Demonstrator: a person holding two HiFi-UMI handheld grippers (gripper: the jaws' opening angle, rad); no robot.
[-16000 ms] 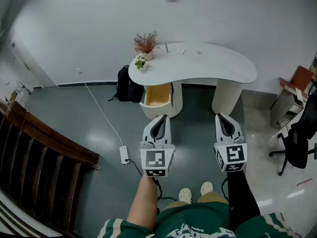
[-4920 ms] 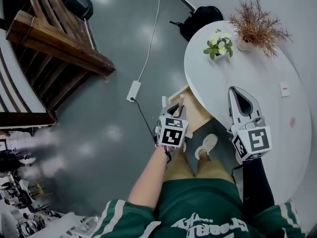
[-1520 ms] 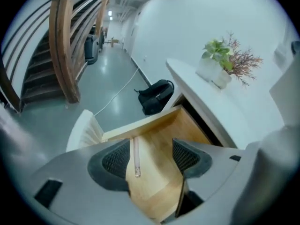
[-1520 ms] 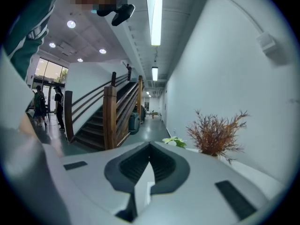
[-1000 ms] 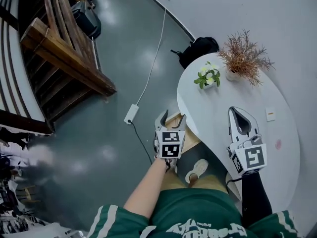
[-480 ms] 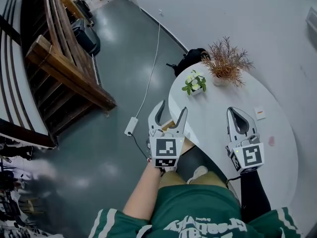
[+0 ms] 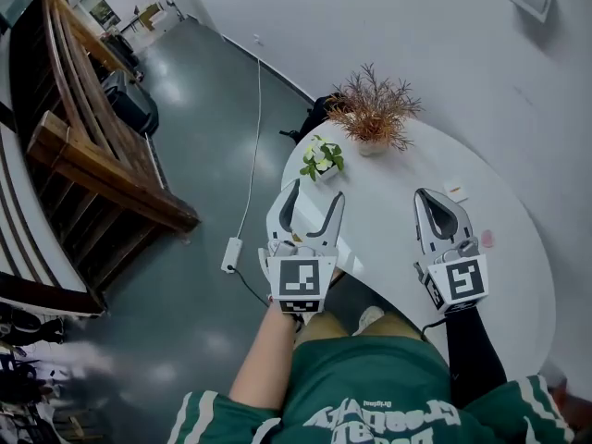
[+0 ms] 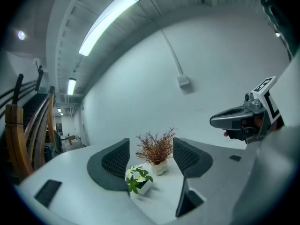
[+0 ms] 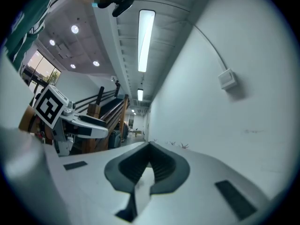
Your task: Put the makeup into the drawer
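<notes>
My left gripper (image 7: 317, 190) hangs over the near left edge of the white table (image 7: 398, 211), jaws open and empty. In the left gripper view its pads (image 8: 112, 165) frame a small flower pot (image 8: 138, 179) and a dried plant (image 8: 157, 149) further back. My right gripper (image 7: 427, 194) is shut over the table's middle, and nothing shows between its jaws (image 9: 150, 145). A small white flat thing (image 7: 454, 191) and a small pink thing (image 7: 487, 240) lie on the table to its right. The drawer is hidden under the left gripper and the table's edge.
The flower pot (image 7: 321, 158) and dried plant (image 7: 373, 114) stand at the table's far left end. A black bag (image 7: 310, 118) lies behind the table. A power strip (image 7: 230, 254) with its cable lies on the floor. A wooden railing (image 7: 102, 155) runs at left.
My left gripper has risen from beside the open drawer below the table's edge to table height, still open. The right gripper has drifted slightly, still shut. The head view now shows more wall.
</notes>
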